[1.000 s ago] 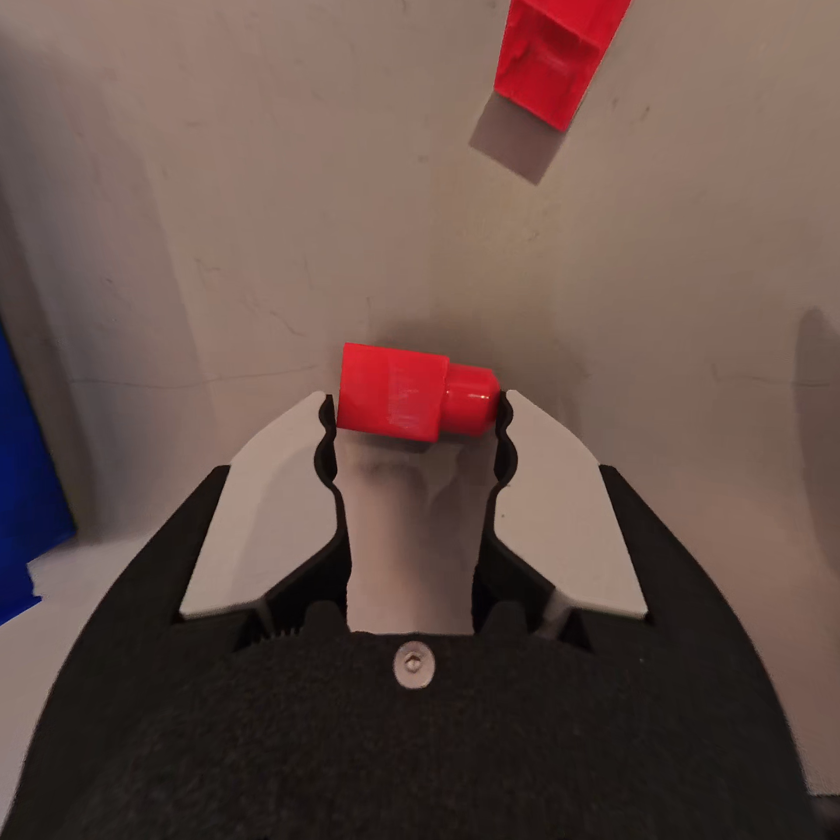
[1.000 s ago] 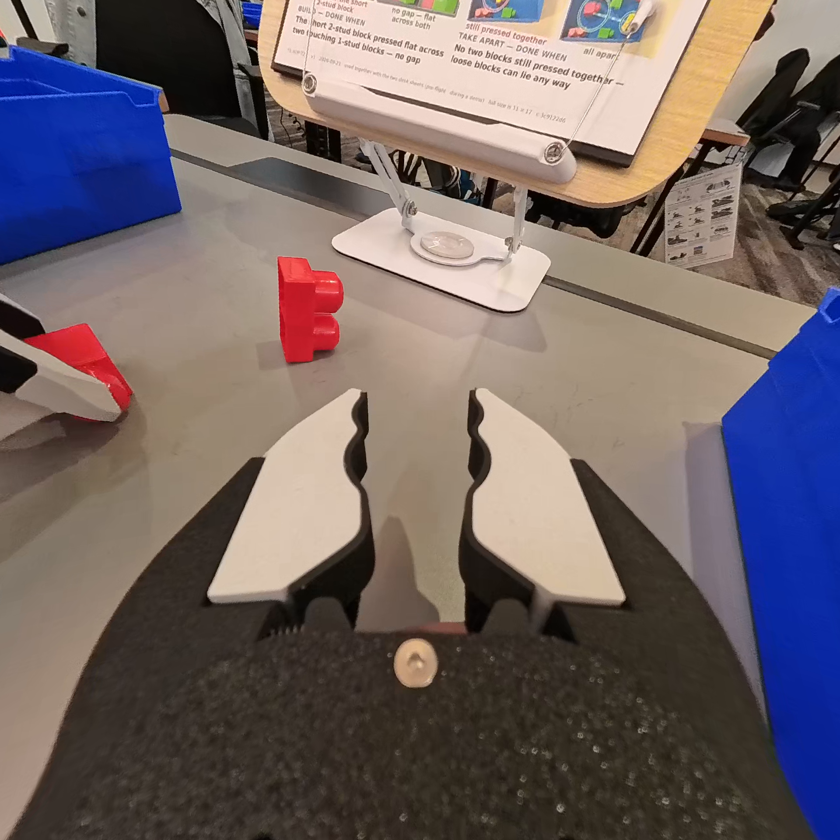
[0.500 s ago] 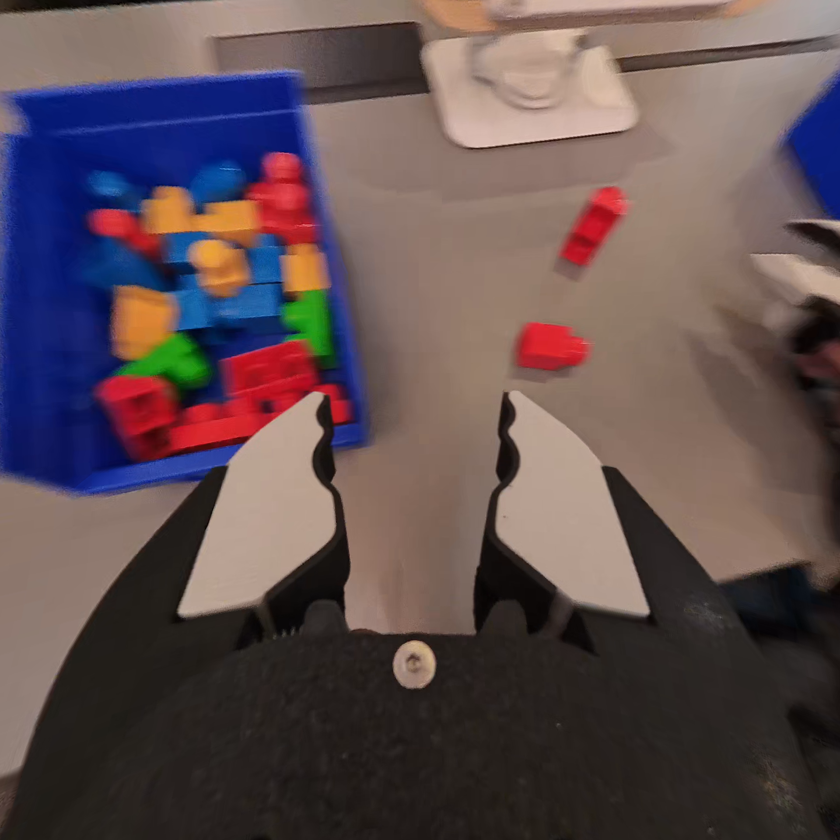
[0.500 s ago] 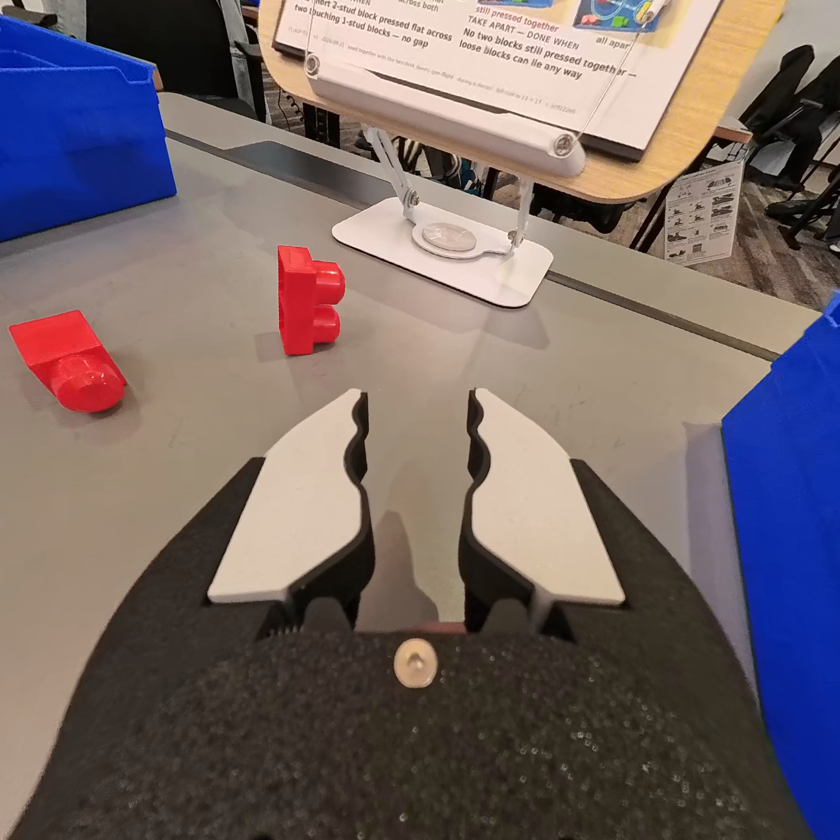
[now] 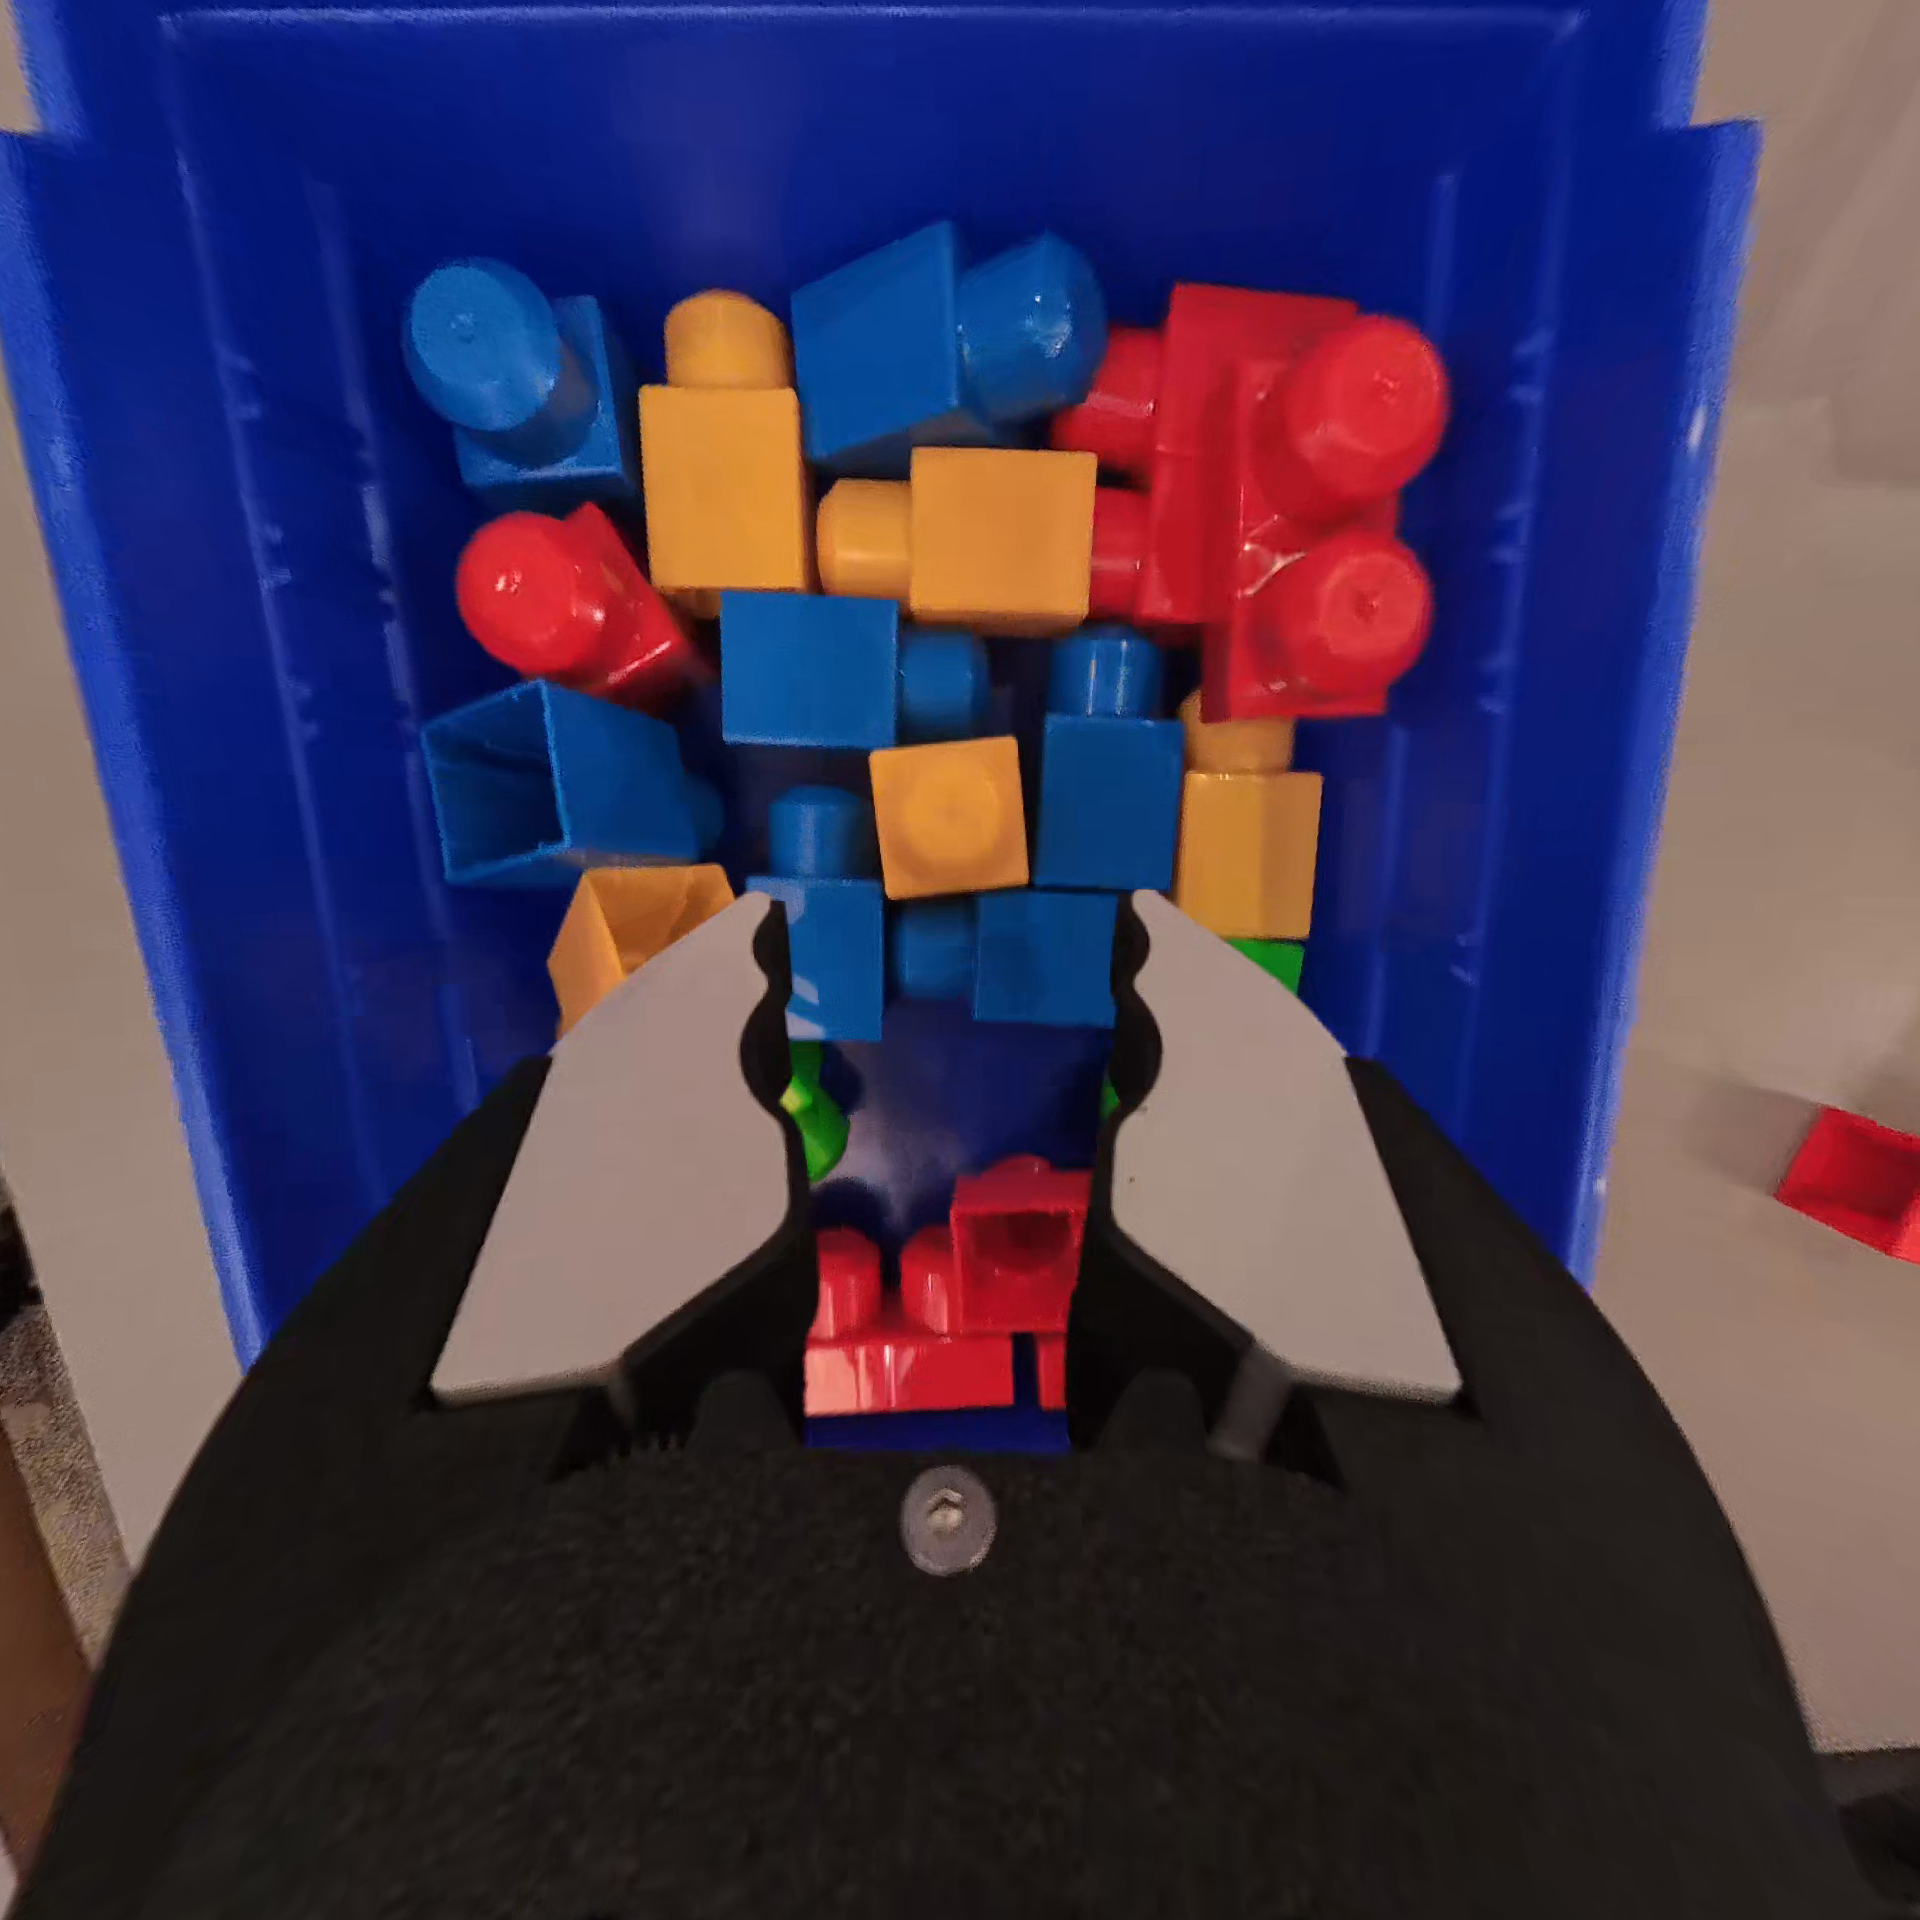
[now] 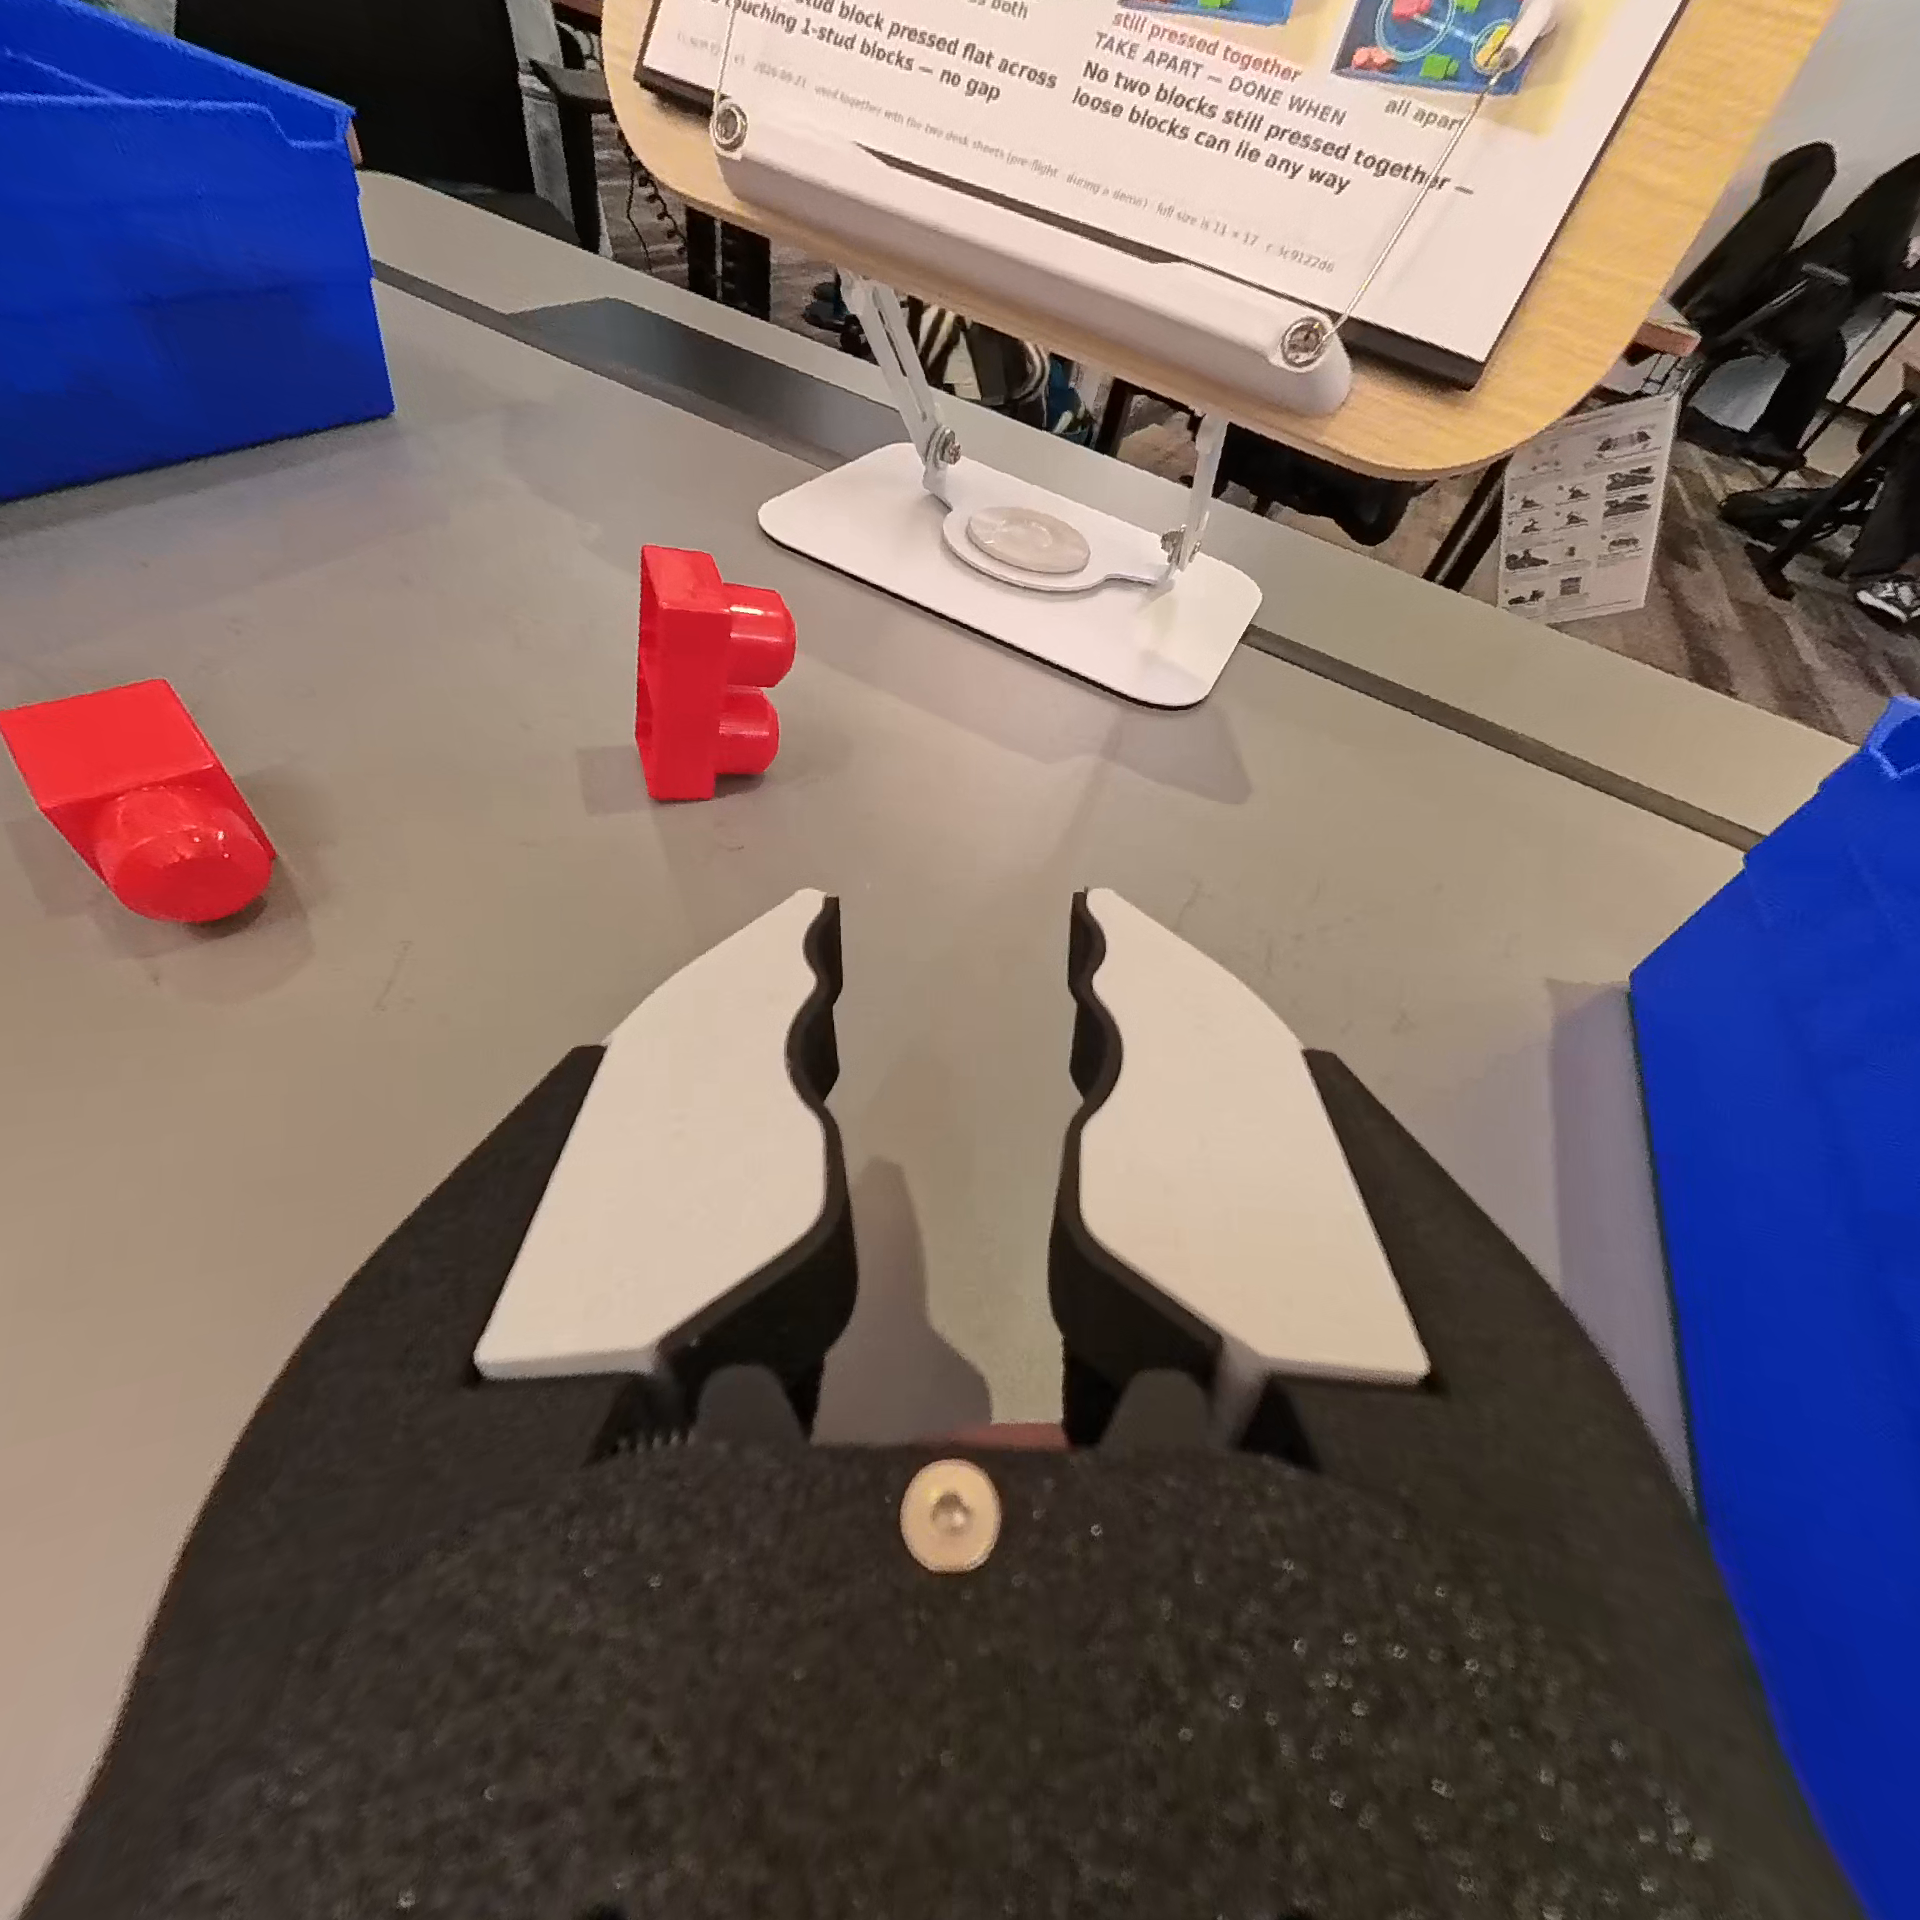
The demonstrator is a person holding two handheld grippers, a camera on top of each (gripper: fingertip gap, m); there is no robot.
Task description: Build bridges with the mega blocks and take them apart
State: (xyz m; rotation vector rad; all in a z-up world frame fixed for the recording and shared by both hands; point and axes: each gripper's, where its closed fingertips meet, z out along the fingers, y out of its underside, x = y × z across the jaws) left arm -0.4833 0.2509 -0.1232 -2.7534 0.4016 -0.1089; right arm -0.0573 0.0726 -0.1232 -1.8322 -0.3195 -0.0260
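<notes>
Left gripper [image 5: 943,925] poised above the blue bin [image 5: 260,623] of blocks, fingers apart and empty.
A second ago it held the one-stud red block [image 6: 135,795], now lying on the table [image 6: 416,1039] near the two-stud block [image 6: 707,686]; right gripper [image 6: 951,914] hovers, likewise spread and empty.

Green blocks [image 5: 816,1117] in blue bin [image 5: 260,727] mostly hidden behind left gripper [image 5: 943,914] fingers. Red block [image 5: 1860,1195] cut by rt edge. Stand board [image 6: 1091,156] cropped at top. Bin contents slightly blurred.

Glossy plastic blocks [image 5: 997,551], matt grey table [image 6: 416,1039], wood-grain board [image 6: 1558,343].
</notes>
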